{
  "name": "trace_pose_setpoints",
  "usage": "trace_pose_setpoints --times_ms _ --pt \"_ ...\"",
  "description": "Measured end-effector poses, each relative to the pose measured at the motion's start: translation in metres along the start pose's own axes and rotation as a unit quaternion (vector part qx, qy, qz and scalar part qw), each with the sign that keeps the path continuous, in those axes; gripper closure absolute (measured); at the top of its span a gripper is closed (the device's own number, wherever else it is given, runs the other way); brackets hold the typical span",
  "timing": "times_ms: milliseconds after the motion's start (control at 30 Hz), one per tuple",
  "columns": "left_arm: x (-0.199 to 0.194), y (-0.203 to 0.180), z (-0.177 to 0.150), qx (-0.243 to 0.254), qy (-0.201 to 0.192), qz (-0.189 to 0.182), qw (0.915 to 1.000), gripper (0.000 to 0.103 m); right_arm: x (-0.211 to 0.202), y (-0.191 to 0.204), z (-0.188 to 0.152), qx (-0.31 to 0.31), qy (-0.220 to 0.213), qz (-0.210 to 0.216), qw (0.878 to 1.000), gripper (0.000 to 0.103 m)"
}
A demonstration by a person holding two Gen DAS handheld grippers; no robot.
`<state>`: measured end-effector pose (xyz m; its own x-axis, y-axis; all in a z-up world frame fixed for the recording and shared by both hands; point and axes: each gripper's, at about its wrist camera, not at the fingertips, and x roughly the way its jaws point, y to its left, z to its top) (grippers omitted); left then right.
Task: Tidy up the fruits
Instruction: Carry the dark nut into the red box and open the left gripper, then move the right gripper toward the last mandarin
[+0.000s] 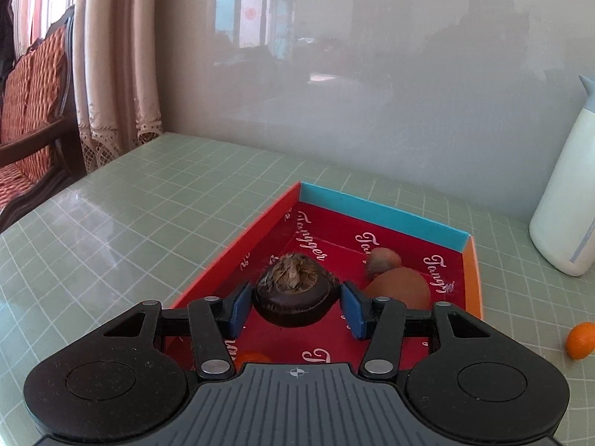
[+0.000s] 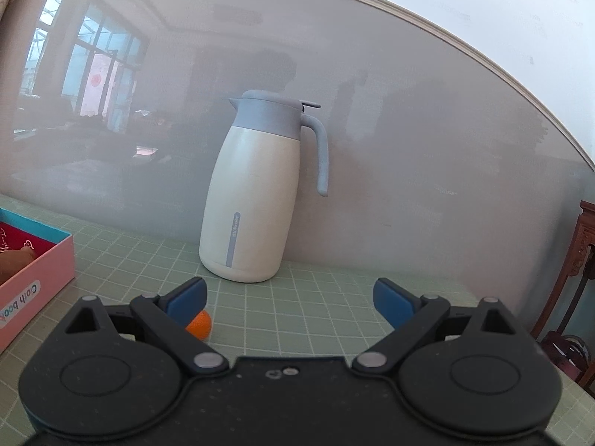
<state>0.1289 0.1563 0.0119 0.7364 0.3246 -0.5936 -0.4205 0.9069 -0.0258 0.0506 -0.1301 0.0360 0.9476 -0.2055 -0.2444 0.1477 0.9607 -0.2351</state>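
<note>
A bench (image 1: 148, 200) covered with a pale green grid mat stands against a glossy grey wall panel; curtains and a cushioned chair show at far left in the left wrist view.

Progress: partly done, judging from the layout. A shallow box (image 1: 383, 215) with a red printed lining and blue and orange walls serves as the collecting container. It already holds a smooth brown fruit (image 1: 399, 284), a smaller fuzzy brown fruit (image 1: 383, 258) just behind it and touching it, and an orange item (image 1: 253, 357) glimpsed beneath the claw body, too hidden to identify.

The left claw (image 1: 295, 306) pinches a dark brown water chestnut (image 1: 293, 291) with a dry fibrous top. The chestnut sits over the box interior; whether it rests on the lining cannot be told.

Remaining: a small orange citrus fruit (image 2: 200, 325) lies on the mat outside the box, near the white thermos jug (image 2: 253, 200). The right claw (image 2: 293, 299) is spread and empty, its left pad just in front of that fruit.
</note>
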Motion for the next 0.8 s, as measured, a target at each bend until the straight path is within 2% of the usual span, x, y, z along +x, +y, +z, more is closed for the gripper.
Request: trace_pose_setpoints --times_ms 167,433,533,700,800 --pt "0.002 0.01 0.001 -0.014 0.012 0.003 0.9998 0.051 -0.001 0.008 0.001 -0.005 -0.002 0.007 1.0 0.007" --pt "-0.021 0.028 0.002 -0.018 -0.017 -0.001 0.9997 0.05 -0.002 0.017 0.002 -0.007 -0.003 0.019 1.0 0.007" --pt "-0.037 0.037 -0.001 -0.017 -0.035 0.014 0.9992 0.041 -0.002 0.02 0.003 -0.007 -0.003 0.025 1.0 0.007" --pt "-0.061 0.058 -0.01 -0.015 -0.05 0.03 0.9982 0.032 -0.002 0.028 0.004 -0.013 0.001 0.035 0.999 0.007" --pt "-0.075 0.074 -0.019 -0.015 -0.056 0.051 0.997 0.022 -0.001 0.032 0.003 -0.017 0.005 0.042 0.999 0.007"
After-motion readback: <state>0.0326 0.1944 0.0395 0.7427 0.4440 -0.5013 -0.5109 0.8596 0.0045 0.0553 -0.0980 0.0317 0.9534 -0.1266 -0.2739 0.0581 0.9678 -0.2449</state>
